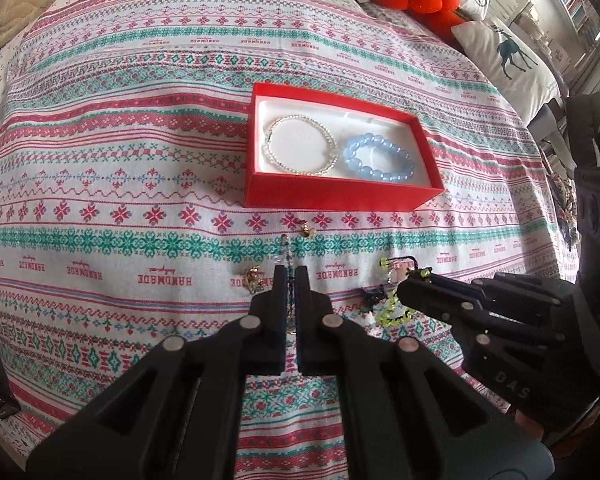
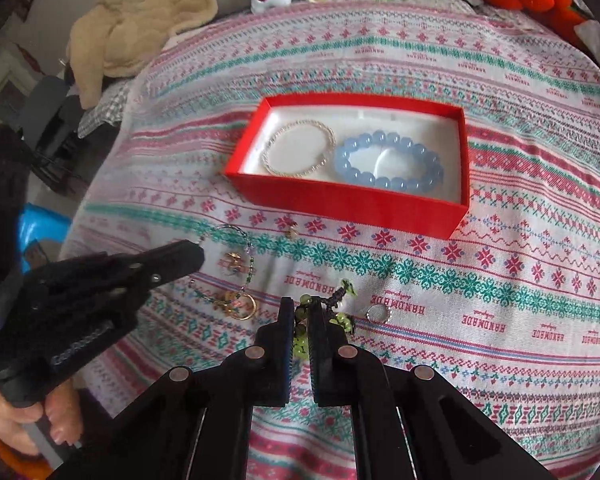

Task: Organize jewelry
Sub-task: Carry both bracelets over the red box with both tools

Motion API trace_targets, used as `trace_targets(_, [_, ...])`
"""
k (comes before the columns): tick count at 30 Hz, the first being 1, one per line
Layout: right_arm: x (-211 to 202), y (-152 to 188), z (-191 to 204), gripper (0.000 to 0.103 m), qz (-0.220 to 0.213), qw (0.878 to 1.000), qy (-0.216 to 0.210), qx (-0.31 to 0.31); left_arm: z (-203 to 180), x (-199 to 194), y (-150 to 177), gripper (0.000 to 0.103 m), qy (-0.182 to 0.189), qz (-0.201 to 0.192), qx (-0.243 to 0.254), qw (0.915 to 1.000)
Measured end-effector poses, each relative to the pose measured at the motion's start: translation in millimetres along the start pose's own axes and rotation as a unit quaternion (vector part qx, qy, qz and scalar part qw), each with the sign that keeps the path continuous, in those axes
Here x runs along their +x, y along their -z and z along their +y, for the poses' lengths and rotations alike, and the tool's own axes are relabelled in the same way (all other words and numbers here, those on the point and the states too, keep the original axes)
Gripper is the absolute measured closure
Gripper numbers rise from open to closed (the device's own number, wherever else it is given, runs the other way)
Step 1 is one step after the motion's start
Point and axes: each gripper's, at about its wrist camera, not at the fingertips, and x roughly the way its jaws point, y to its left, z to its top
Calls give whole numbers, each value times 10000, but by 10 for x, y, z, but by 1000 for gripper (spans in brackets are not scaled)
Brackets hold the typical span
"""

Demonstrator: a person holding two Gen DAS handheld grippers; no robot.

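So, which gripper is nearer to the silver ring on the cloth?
Right. The right gripper is just beside the silver ring; the left gripper is farther, across the cloth.

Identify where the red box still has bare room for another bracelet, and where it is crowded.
Inside the red box, bare lining runs along the far wall behind the silver bracelet and blue bead bracelet. Its near half is crowded.

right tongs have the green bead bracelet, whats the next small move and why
Probably carry the green bead bracelet, pinched in the right tongs, forward over the red box and let go there: two bracelets already lie inside, with bare lining along the far wall.
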Motion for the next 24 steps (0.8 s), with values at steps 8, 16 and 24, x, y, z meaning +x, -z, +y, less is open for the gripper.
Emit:
trace_targets(8, [-280,-4,-9,96,-276,9996,-105,21,-72,-206,-5,99,148,-211,72,9996])
trace_targets(16, [-399,-39,-10,96,-466,9989,-104,24,-164,-299,-75,99,205,-349,105,9991])
trace_targets(24, [-518,-152,-133,96,-729,9972,-76,162,-293,-330,-276,99,339,-606,92,9975])
